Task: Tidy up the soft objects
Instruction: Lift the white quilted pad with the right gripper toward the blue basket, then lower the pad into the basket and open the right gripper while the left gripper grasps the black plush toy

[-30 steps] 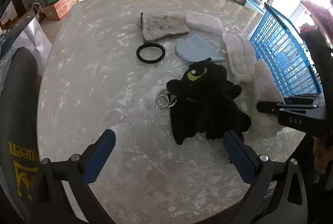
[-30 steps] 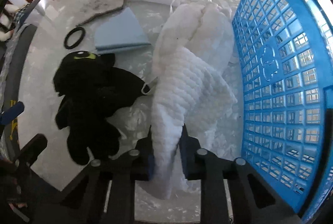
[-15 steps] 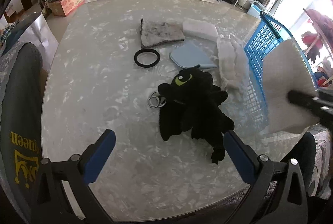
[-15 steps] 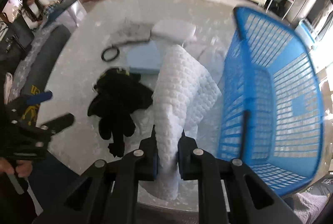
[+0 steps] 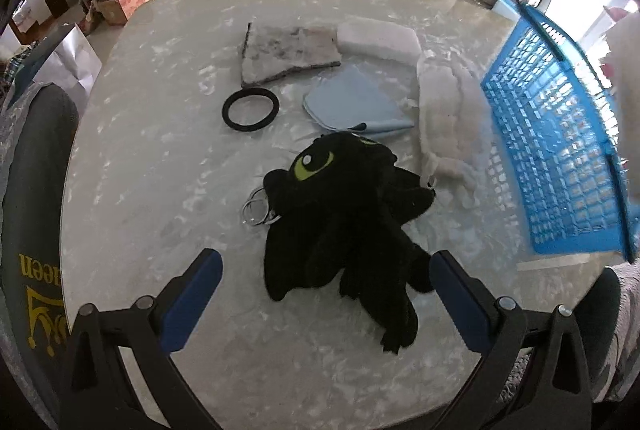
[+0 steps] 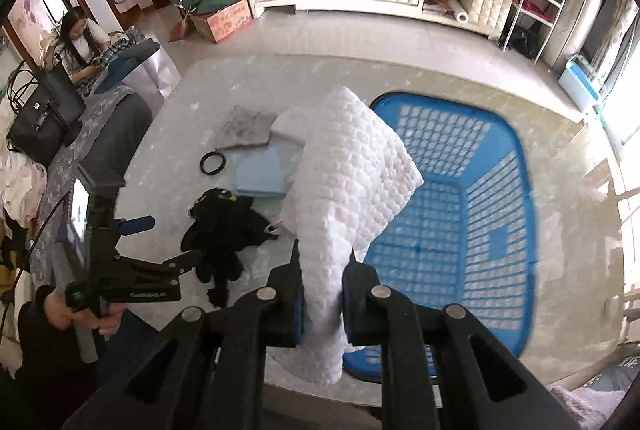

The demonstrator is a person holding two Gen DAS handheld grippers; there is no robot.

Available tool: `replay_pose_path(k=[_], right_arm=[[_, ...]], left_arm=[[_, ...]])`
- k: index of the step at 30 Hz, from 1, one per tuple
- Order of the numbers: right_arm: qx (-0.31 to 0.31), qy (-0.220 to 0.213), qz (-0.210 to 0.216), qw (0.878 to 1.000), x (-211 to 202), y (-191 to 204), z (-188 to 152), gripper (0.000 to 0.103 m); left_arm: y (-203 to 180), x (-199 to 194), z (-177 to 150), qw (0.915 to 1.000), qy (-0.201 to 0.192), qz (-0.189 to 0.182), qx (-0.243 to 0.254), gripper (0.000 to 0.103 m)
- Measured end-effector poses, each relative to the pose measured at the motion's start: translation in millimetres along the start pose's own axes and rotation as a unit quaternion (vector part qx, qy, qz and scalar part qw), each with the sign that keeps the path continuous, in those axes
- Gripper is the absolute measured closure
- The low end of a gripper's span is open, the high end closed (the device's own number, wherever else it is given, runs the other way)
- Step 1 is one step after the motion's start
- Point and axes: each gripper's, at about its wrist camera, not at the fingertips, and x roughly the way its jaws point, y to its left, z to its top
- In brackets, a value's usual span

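My right gripper is shut on a white knitted cloth and holds it high above the table, by the left rim of the blue basket. My left gripper is open and empty, low over the near table edge, just in front of a black plush toy with a green eye. A second white fluffy cloth, a light blue cloth, a grey mat and a white sponge pad lie beyond the toy.
A black ring and metal key rings lie left of the toy. The blue basket stands at the table's right side. A dark chair back is at the left edge. A person sits far left.
My right gripper has lifted the white knitted cloth off the table and raised it high beside the basket. The left gripper has stayed open and drawn back slightly from the toy.
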Motion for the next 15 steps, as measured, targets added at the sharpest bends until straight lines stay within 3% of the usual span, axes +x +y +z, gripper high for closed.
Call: replay_pose_path(k=[9, 15], right_arm=[[0.004, -0.027, -0.041, 0.999, -16.7, -37.4, 15.1, 0.09], [-0.003, 0.008, -0.08, 0.997, 8.9, -62.1, 20.2, 0.09]], left_arm=[[-10.4, 34.4, 15.0, 0.9994, 0.018, 0.028, 0.004, 0.0], [-9.2, 54.6, 20.9, 0.999, 0.034, 0.031, -0.002, 0.001]])
